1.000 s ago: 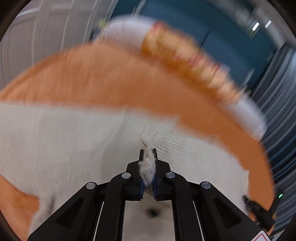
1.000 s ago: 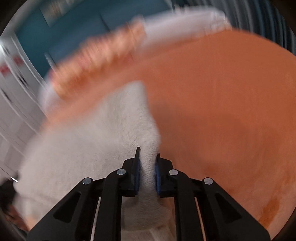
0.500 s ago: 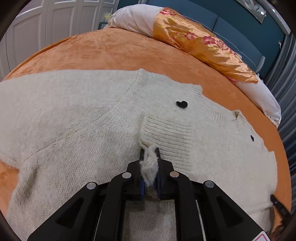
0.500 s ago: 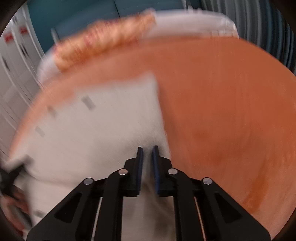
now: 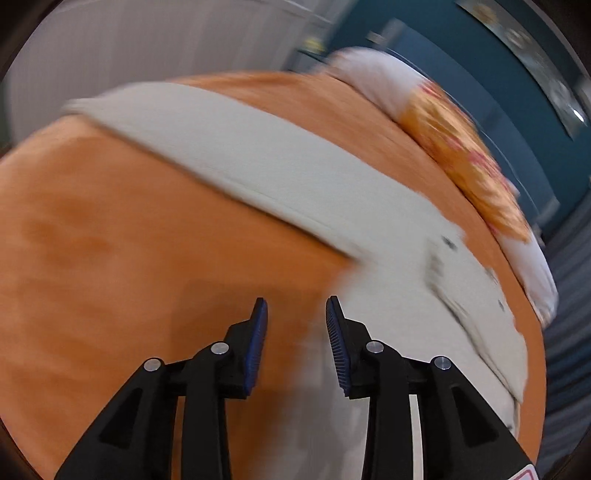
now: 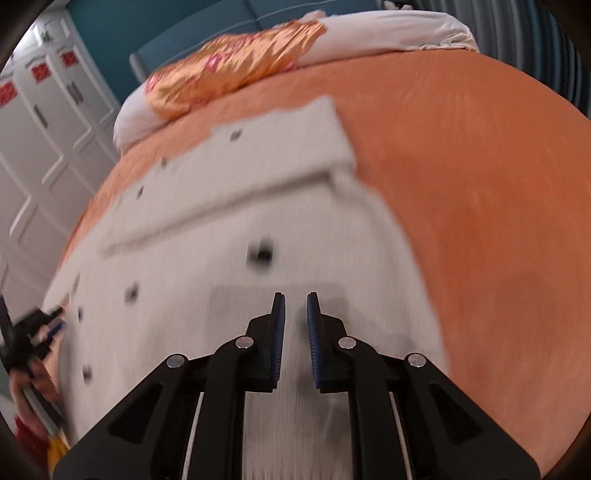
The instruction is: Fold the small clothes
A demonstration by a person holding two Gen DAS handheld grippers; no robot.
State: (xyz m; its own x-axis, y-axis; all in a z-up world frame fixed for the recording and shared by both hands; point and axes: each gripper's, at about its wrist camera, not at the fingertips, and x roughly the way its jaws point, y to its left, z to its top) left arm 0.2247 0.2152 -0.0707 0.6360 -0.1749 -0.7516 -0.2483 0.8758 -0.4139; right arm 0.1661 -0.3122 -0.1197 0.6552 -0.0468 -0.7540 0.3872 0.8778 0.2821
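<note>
A cream knitted sweater (image 6: 229, 229) with small dark spots lies flat on the orange bedspread (image 6: 480, 192). In the left wrist view the sweater (image 5: 280, 173) stretches as a blurred band from upper left to lower right. My left gripper (image 5: 296, 314) hangs over the bedspread (image 5: 129, 258) at the sweater's near edge, its jaws opening with nothing between them. My right gripper (image 6: 295, 306) hovers above the sweater's near part. Its jaws are opening, a narrow gap shows and no cloth sits in it. At the left edge of the right wrist view the other gripper (image 6: 29, 332) and a hand show.
A white pillow (image 6: 399, 29) and an orange flowered cushion (image 6: 236, 70) lie at the head of the bed. White panelled wardrobe doors (image 6: 40, 129) stand to the left, a teal wall (image 5: 498, 122) behind. Bare bedspread stretches to the right of the sweater.
My left gripper has let go of the ribbed cuff and swung left off the sweater. My right gripper has released the cloth and drawn back over the garment.
</note>
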